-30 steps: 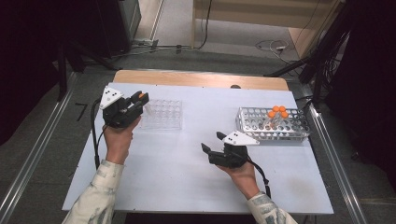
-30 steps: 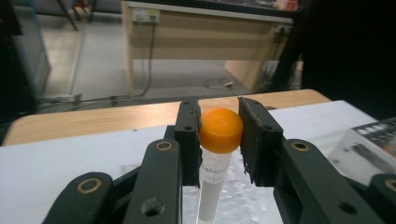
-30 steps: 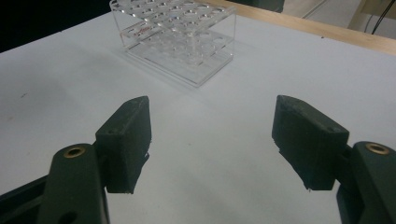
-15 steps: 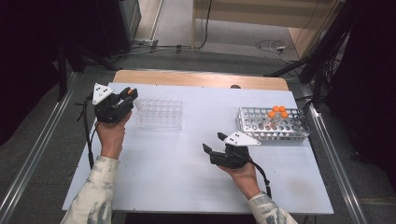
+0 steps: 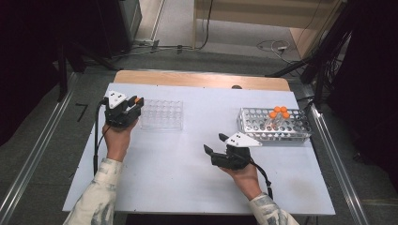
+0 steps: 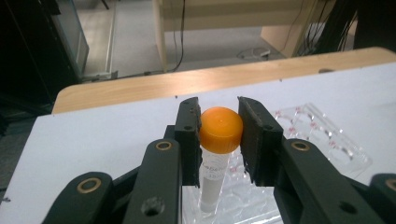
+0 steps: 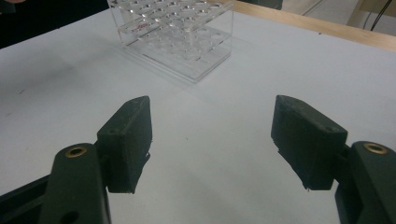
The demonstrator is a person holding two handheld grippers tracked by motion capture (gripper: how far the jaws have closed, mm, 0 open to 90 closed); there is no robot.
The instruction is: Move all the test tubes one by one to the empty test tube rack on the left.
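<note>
**Capped tube poised over the clear rack**

Broad white surface [image 5: 187,178] carrying two racks, set well apart toward the far edge, presumably so each hand gets its own working room. To the right, a white perforated plastic rack [image 5: 274,125] holding a cluster of orange-capped tubes [image 5: 279,114], likely the supply. To the left, a clear acrylic rack with rows of wells [image 5: 161,115], apparently the destination. Left gripper [image 6: 219,135] clamped on the orange screw cap of a clear plastic tube [image 6: 220,129], pinched at the cap so the labelled body hangs free and upright, bottom end down at the near edge of the clear rack, well placed for lowering into a well. Right gripper [image 7: 212,135] spread wide with nothing between the jaws, low over bare surface between the racks, pointed toward the clear rack, probably parked out of the way.
</note>
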